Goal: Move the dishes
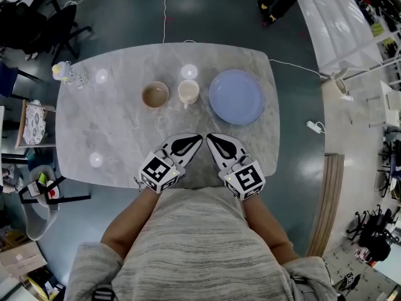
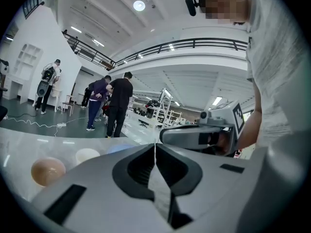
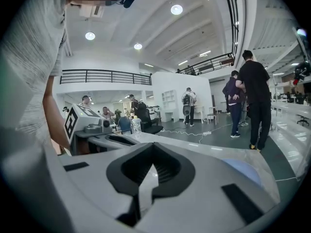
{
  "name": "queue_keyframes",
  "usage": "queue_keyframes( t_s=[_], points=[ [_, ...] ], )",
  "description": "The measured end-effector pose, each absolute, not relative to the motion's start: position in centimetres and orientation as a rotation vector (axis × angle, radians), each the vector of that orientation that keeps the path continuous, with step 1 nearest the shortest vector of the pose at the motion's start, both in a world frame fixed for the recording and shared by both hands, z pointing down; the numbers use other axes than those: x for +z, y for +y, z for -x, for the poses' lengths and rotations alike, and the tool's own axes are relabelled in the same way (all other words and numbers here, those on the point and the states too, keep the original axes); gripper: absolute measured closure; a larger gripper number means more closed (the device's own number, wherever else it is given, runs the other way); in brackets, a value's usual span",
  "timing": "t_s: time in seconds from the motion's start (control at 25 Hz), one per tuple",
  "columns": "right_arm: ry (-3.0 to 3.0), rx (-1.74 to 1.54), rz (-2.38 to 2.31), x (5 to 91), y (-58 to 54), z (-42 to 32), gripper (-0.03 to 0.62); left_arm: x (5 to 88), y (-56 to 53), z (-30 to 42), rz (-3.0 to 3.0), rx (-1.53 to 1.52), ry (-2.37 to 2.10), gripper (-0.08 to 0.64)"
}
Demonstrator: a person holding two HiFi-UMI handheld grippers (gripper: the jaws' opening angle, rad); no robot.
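On the grey marble table (image 1: 119,130) stand a tan bowl (image 1: 155,95), a cream mug (image 1: 188,92) and a pale blue plate (image 1: 236,96) in a row at the far side. Both grippers rest near the table's front edge, tips pointing toward each other. My left gripper (image 1: 199,137) is shut with nothing in it, and so is my right gripper (image 1: 210,137). In the left gripper view the jaws (image 2: 155,147) meet; the bowl (image 2: 47,171) and mug (image 2: 87,155) show at the left. The right gripper view shows shut jaws (image 3: 152,145) and the plate (image 3: 245,171) at right.
A small bottle (image 1: 63,72) stands at the table's far left corner. Chairs (image 1: 34,123) and a bin stand left of the table. A cable (image 1: 164,8) runs across the floor beyond it. Several people stand in the hall (image 2: 119,106).
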State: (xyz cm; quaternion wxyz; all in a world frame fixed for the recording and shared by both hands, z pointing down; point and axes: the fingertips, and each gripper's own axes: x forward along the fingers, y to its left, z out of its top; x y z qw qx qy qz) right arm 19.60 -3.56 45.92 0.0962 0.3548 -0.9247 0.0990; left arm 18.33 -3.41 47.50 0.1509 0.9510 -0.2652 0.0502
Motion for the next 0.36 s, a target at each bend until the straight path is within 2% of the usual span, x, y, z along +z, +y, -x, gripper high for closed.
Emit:
queue_keyframes(
  t_s=[0.36],
  points=[
    [-2.734, 0.285, -1.056, 46.01, -3.61, -19.9, 0.575, 47.53, -3.51, -18.24, -2.732, 0.149, -0.761, 0.538]
  ],
)
